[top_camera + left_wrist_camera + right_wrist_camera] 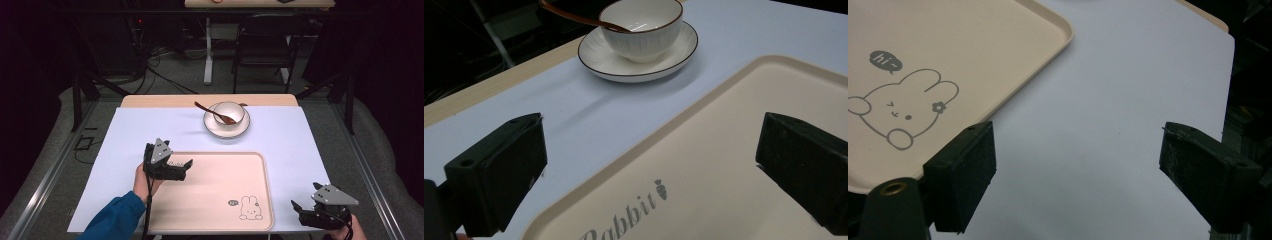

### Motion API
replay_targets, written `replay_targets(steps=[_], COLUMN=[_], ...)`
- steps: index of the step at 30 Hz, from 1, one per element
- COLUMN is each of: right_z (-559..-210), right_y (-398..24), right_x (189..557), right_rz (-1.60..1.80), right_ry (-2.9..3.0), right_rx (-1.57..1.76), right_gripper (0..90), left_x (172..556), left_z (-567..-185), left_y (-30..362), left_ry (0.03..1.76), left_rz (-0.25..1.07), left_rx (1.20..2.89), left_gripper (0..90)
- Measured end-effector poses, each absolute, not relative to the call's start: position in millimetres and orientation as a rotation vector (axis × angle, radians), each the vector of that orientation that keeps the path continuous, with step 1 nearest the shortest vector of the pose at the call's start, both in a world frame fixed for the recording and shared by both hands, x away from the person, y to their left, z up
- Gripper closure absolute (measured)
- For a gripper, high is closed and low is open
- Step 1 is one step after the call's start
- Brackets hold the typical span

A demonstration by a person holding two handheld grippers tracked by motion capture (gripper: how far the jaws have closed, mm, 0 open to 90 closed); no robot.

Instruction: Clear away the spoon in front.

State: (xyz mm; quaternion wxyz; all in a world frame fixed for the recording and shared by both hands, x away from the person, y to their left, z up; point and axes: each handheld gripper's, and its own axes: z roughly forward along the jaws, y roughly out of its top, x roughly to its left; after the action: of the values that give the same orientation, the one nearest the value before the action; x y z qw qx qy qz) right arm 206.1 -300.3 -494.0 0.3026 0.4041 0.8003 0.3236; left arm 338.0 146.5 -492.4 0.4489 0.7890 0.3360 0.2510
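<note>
A wooden desk (150, 100) is covered by a pale lavender sheet (130, 135). On the sheet, near the front, lies a beige tray (215, 190) printed with a rabbit; toward the back sits a white saucer (242, 129) carrying a bowl (229, 111) and brown spoon (210, 111)

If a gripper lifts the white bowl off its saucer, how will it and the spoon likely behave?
The white ribbed bowl with a brown rim looks glazed, so probably rigid, slippery and breakable. The brown spoon leans loose against its rim, handle overhanging, so it would likely shift or tip out. The matching white saucer sits separate beneath and probably stays behind.
</note>
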Motion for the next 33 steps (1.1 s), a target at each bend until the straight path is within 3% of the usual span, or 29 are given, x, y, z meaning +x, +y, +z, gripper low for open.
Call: replay_targets(steps=[33], right_z=[-494.1], right_y=[-301.0], right_x=[206.1], right_rz=[0.862], right_ry=[2.121], right_rx=[1.072], right_gripper=[14.3], left_x=[390.3], left_z=[-484.4], left_y=[113.3], left_ry=[0.929], left_rz=[0.569], left_rx=[1.903], left_gripper=[0.0])
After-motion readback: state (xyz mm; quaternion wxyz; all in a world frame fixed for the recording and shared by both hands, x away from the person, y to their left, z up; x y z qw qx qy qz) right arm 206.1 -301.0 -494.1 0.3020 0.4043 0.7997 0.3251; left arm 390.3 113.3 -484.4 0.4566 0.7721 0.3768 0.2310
